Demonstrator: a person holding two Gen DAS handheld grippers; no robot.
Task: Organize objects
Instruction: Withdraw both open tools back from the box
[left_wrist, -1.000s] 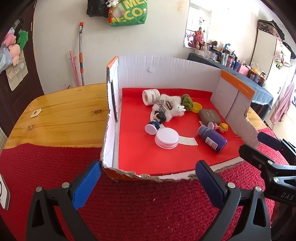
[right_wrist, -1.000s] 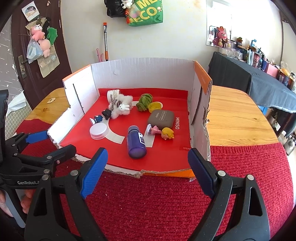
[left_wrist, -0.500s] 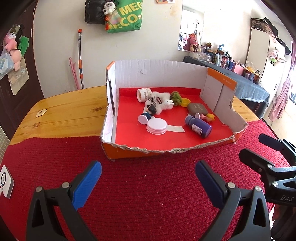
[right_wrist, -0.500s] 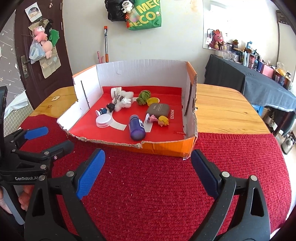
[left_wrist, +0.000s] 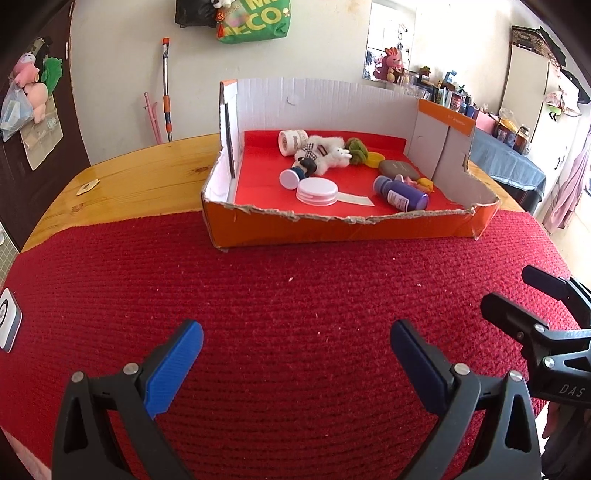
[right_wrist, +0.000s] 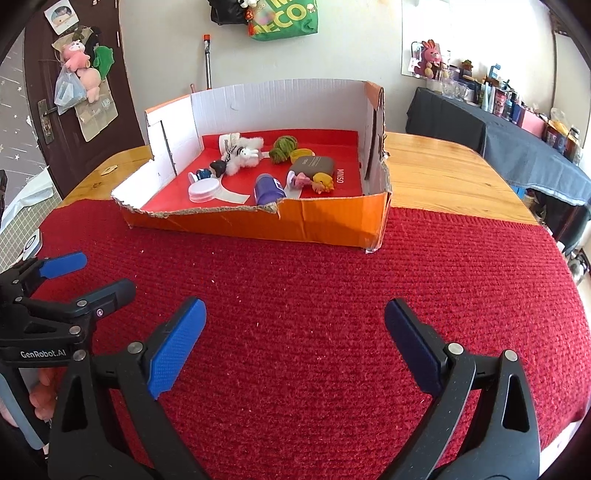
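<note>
The worktop carries a red mat across the lower frame. The box sits upper centre, well apart from both tools. Inside lie a plush, a purple bottle, a grey case and a white lid. The left tool stands wide, nothing between; the right tool is opening, also with nothing between

One cardboard box on one red mat. Inside the box:
- one purple bottle
- one white round lid
- one roll of tape
- one white plush animal
- one small figurine
- one grey case
- one green woolly bundle

Two grippers: left gripper, right gripper.
</note>
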